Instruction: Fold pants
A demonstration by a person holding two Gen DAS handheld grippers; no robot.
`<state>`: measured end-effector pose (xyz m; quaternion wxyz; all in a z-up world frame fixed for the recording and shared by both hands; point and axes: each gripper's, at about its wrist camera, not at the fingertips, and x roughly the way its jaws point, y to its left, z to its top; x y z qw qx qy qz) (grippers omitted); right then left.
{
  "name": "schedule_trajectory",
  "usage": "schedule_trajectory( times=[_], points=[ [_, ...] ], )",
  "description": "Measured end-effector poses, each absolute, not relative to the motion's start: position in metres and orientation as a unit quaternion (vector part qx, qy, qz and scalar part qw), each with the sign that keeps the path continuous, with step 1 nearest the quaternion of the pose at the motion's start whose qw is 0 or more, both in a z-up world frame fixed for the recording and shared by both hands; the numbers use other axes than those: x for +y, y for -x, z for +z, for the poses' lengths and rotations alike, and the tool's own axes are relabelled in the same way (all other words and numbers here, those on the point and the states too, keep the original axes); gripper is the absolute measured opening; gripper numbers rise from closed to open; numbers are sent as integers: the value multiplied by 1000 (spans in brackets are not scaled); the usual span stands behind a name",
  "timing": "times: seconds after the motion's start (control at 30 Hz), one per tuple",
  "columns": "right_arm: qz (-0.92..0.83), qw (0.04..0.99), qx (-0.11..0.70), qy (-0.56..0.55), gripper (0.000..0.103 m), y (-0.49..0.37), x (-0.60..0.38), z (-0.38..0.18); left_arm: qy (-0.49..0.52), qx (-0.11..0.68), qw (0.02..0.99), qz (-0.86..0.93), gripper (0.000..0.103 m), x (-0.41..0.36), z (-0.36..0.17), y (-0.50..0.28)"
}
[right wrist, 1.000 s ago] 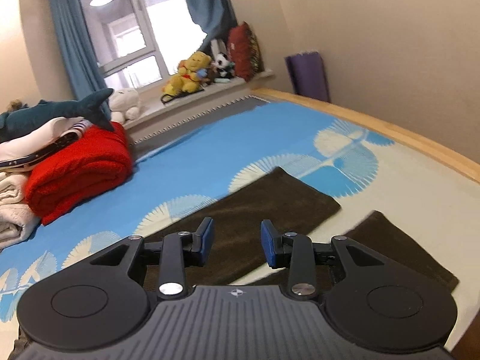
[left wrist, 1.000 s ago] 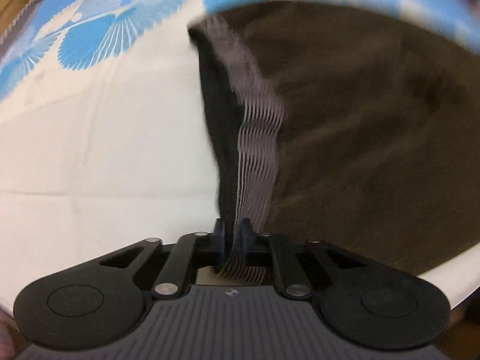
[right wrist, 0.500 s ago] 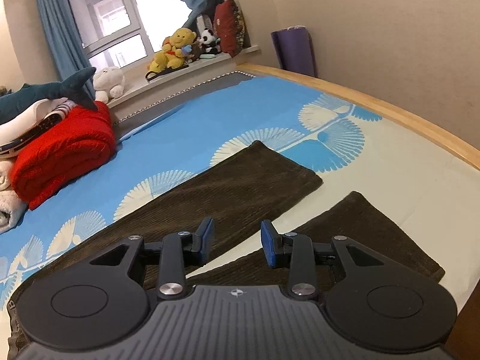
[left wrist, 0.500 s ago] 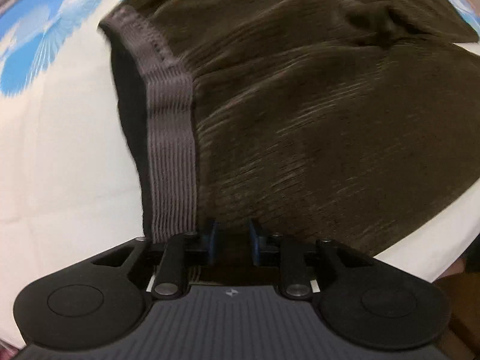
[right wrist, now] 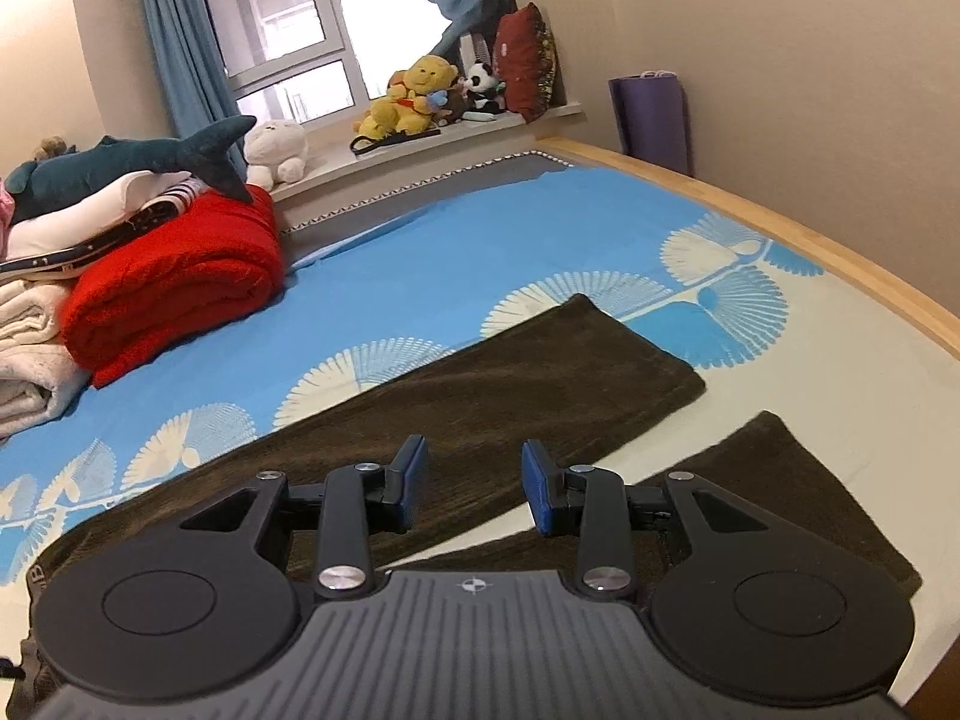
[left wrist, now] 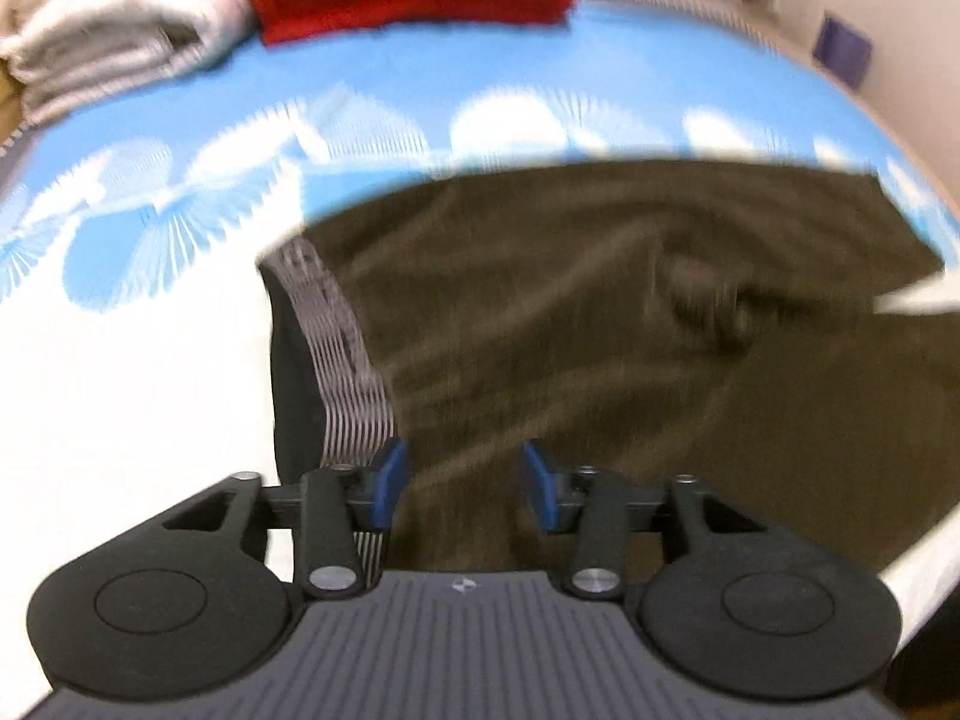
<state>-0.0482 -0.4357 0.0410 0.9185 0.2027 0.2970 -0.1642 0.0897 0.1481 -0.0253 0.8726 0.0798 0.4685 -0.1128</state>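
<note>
Dark brown corduroy pants (left wrist: 630,330) lie spread on the bed, with a grey ribbed waistband (left wrist: 342,360) at their left end. My left gripper (left wrist: 462,483) is open just above the waist end, next to the waistband, and holds nothing. In the right wrist view the two legs lie apart: the far leg (right wrist: 540,378) and the near leg (right wrist: 774,480). My right gripper (right wrist: 474,480) is open and empty above the gap between the legs.
A blue and white fan-patterned sheet (right wrist: 450,264) covers the bed. A red folded blanket (right wrist: 174,282) and white folded linens (left wrist: 114,42) sit at the head end. The wooden bed edge (right wrist: 810,246) runs along the right. Plush toys (right wrist: 414,96) line the windowsill.
My left gripper was shut on the waistband a second ago, then opened and let it drop flat. It has since drawn back and tilted up. My right gripper rose slightly, still open.
</note>
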Motion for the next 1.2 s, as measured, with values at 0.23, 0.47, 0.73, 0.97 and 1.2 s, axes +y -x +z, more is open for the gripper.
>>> schedule_trajectory(
  times=[0.23, 0.47, 0.73, 0.97, 1.2],
  points=[
    [-157, 933, 272, -176, 45, 24, -409, 48, -66, 413, 902, -111, 59, 126, -1, -95],
    [-135, 941, 263, -166, 51, -10, -384, 54, -61, 402, 906, -116, 56, 112, 2, -106],
    [-144, 935, 265, -188, 23, -38, -375, 55, -19, 443, 893, -81, 0, 126, 0, -152],
    [-107, 949, 260, -145, 5, -55, -358, 57, -18, 434, 899, -65, 1, 127, -11, -233],
    [-74, 953, 274, -107, 6, -59, -359, 57, -45, 465, 882, -60, 38, 131, -71, -310]
  ],
)
